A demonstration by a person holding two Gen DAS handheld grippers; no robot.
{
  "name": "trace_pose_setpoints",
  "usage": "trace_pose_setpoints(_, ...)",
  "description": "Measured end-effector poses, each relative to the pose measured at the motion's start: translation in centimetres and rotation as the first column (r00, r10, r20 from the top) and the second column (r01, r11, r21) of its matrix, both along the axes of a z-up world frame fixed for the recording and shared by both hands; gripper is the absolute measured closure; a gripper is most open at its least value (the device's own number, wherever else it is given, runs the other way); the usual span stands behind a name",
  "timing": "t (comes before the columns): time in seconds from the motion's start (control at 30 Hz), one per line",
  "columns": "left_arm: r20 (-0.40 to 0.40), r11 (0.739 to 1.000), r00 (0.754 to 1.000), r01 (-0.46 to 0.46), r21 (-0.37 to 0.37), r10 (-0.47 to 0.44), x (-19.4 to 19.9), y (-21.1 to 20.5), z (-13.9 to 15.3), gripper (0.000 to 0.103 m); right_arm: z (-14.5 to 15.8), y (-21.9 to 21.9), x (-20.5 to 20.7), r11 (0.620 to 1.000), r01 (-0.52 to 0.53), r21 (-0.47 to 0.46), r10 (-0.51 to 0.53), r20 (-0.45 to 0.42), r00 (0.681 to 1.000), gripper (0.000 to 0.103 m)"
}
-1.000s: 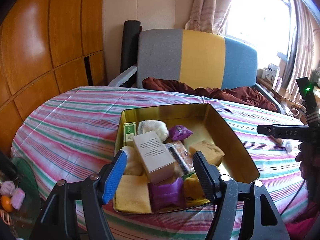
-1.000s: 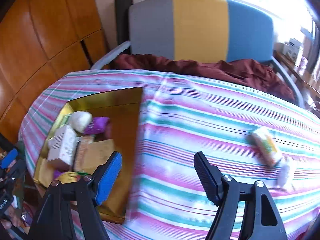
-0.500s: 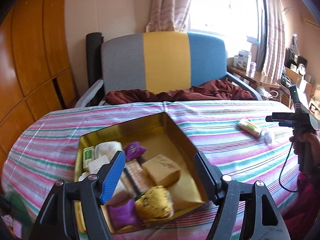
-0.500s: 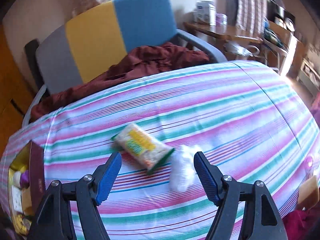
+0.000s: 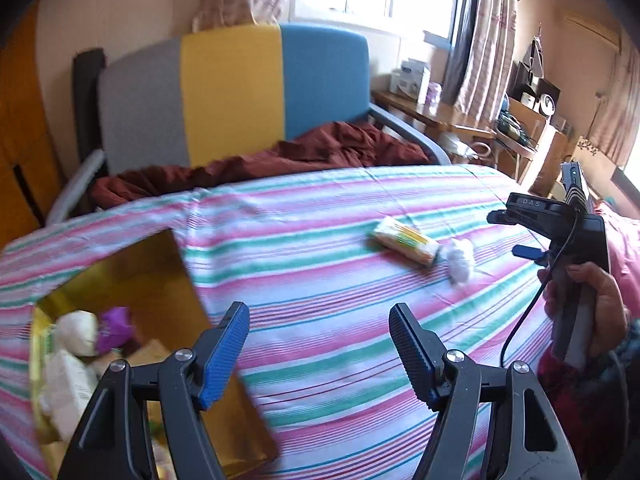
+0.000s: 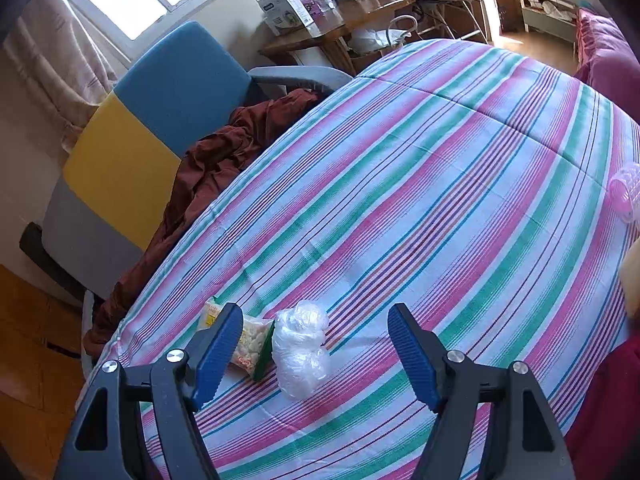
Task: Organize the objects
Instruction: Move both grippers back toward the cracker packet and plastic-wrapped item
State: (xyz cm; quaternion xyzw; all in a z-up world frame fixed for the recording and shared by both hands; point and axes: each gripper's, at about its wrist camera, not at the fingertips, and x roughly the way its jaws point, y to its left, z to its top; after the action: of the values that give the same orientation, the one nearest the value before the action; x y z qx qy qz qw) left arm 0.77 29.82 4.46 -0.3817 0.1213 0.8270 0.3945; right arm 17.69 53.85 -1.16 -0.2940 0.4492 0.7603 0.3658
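Right tool is the nearer one: jaws wide apart, nothing held, low over the striped bench. The clear plastic bundle lies between its fingers, toward the left finger. The snack packet touches the bundle's left side, partly behind that finger; its long axis runs roughly across the fingers.

Left tool is also open and empty, well apart from both, beside the gold tin.

Count: one bundle and one packet loose on the bench; one tin, contents too blurred to count.
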Motion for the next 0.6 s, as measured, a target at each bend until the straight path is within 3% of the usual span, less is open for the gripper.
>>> trace_pose_setpoints(0.07, 0.086, 1.0, 0.996, -0.001, -0.027, 0.004, -0.8, 2.2, -1.2, 0.033, -0.4, 0.2, 0.2, 0.999, 0.002, -0.036, -0.003, -0.017, 1.0, 0.027)
trace_pose_setpoints(0.1, 0.122, 0.999, 0.992, -0.007, -0.048, 0.013, -1.2, 3.3, -1.8, 0.04, -0.5, 0.2, 0.2, 0.999, 0.0, -0.047, -0.001, -0.023, 1.0, 0.027)
trace_pose_setpoints(0.23, 0.234, 0.997, 0.972, -0.013, -0.074, 0.03, -2.4, 7.9, -3.8, 0.041, -0.5, -0.1, 0.0, 0.998, -0.025, -0.061, 0.023, -0.038, 0.999, 0.027)
trace_pose_setpoints(0.43, 0.352, 0.994, 0.935, -0.004, -0.11, 0.043, -4.3, 14.2, -6.8, 0.039, -0.6, 0.2, 0.6, 0.995, -0.022, -0.096, 0.013, -0.094, 0.995, 0.027)
trace_pose_setpoints(0.6, 0.42, 0.992, 0.903, -0.042, -0.119, 0.088, -6.0, 18.7, -8.5, 0.029, -1.1, 0.6, 0.7, 0.99, -0.021, -0.137, 0.005, -0.117, 0.993, 0.027)
